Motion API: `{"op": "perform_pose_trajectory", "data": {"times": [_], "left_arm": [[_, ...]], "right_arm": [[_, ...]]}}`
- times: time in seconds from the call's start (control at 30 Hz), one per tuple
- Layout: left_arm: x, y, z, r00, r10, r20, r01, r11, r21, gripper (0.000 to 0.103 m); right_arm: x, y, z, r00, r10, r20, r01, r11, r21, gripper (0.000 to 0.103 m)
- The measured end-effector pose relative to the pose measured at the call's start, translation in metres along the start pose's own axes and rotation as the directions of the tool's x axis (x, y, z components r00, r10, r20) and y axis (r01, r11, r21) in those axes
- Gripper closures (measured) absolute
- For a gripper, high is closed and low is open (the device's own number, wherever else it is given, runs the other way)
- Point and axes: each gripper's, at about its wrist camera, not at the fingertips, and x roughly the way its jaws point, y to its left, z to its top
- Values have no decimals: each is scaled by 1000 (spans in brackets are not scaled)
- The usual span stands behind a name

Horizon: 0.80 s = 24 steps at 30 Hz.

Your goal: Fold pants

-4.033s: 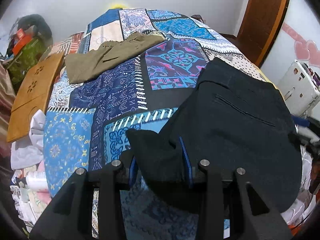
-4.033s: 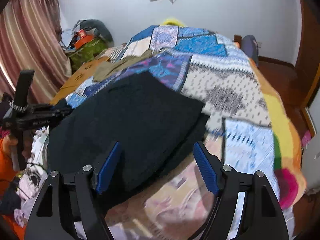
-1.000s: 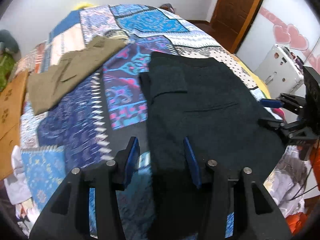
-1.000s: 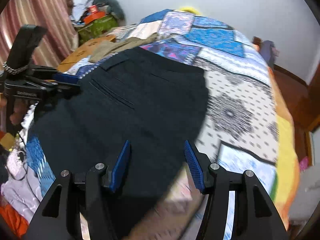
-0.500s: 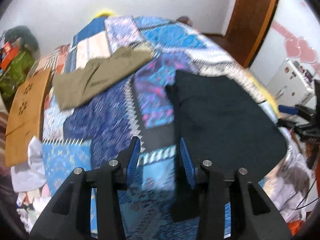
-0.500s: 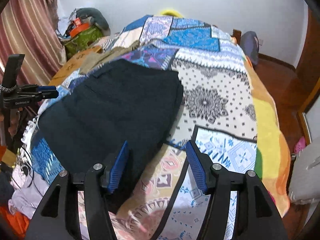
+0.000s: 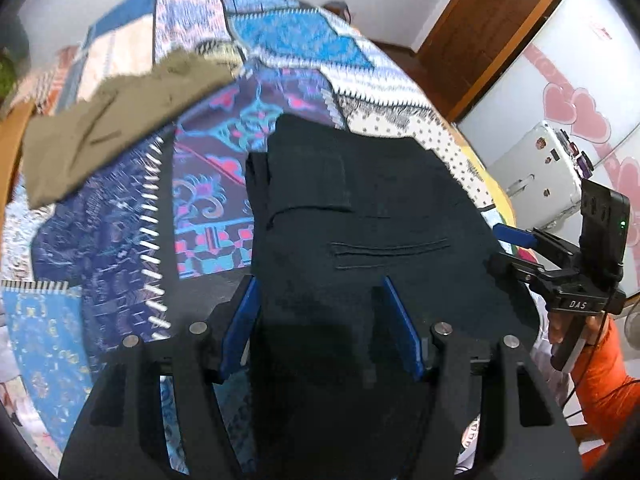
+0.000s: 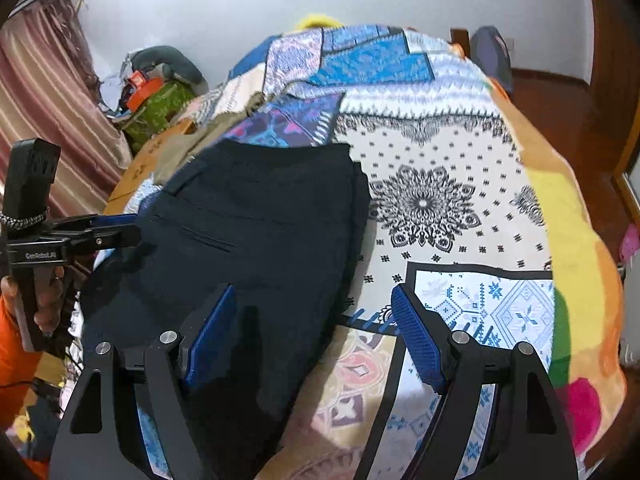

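**Black pants folded on bed, both grippers released**

Here the black pants [image 7: 360, 216] lay folded flat on the patchwork bedspread [image 7: 120, 248], long axis running from the near bed edge away toward the far wall, a welt pocket facing up and lying crosswise. In the right wrist view the same pants [image 8: 260, 232] sat left of the white patterned patch, right edge straight.

Left gripper [image 7: 320, 324] pitched steeply down over the near end of the pants, jaws just been opening, now apart; dark cloth lay beneath and between the blue pads [image 7: 240, 324], not pinched. Right gripper [image 8: 312, 336] tilted down at the pants' near right corner, jaws also just been opening, now wide; left pad over the cloth, right pad over bare bedspread, nothing clamped.

Olive garment [image 7: 112, 128] lay well apart, far left on the bed. Each gripper showed in the other's view, held by a hand [image 8: 48, 296] with orange sleeve.
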Motion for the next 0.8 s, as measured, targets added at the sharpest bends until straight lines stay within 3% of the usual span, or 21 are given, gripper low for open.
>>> {"op": "perform_pose_trajectory", "data": {"times": [0.17, 0.37, 0.43, 0.63, 0.73, 0.8], "left_arm": [[16, 2, 7, 1000, 9, -22, -9, 1000, 17, 33], [27, 0, 20, 998, -33, -59, 35, 999, 39, 26], [31, 2, 25, 994, -75, -76, 78, 996, 36, 18], [42, 2, 37, 990, -106, -93, 110, 993, 42, 17], [44, 2, 40, 989, -121, -86, 125, 991, 41, 21], [44, 4, 42, 988, -129, -82, 132, 991, 31, 25]], "right_arm": [[22, -11, 4, 997, 57, -55, -55, 998, 33, 27], [39, -20, 14, 988, 132, -81, -127, 990, 62, 19], [45, -23, 18, 985, 150, -91, -144, 987, 73, 16], [54, -23, 25, 978, 185, -96, -178, 982, 69, 13], [61, -24, 31, 974, 203, -101, -197, 978, 67, 17], [60, -23, 31, 968, 232, -99, -228, 972, 55, 30]]}}
